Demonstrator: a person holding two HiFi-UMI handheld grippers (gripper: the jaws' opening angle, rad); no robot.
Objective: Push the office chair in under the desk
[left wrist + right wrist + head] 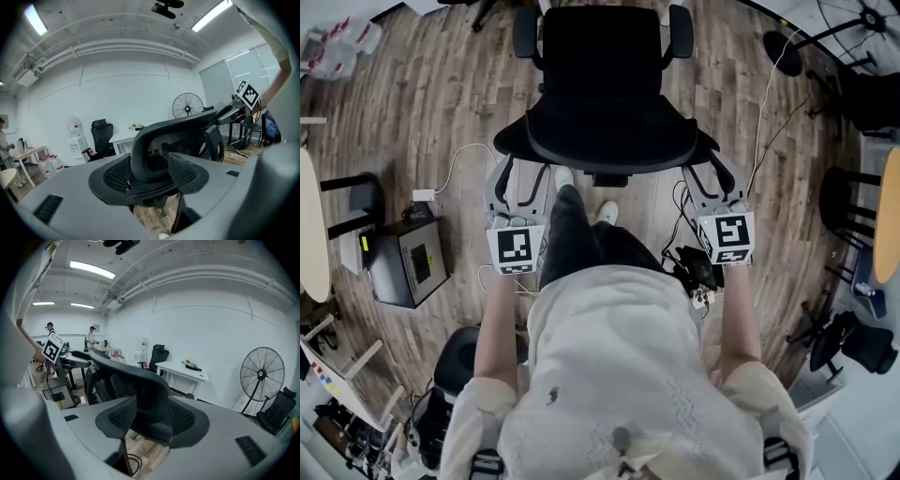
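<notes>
Left gripper [523, 176], right gripper [711, 180] astride backrest [609, 131]

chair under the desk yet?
No, the office chair stands on open wood floor, with no desk over it.

Two claws are counted in the head view: one left claw [523, 178] and one right claw [711, 183]. One office chair [605, 103] is seen ahead of them. In the right gripper view, two more chairs are counted, a back chair [158, 356] and a side chair [277, 409]. One floor fan [261, 376] and one white tabletop [183, 369] are counted. Two people are counted: one person [49, 329] and a second person [91, 337].
</notes>
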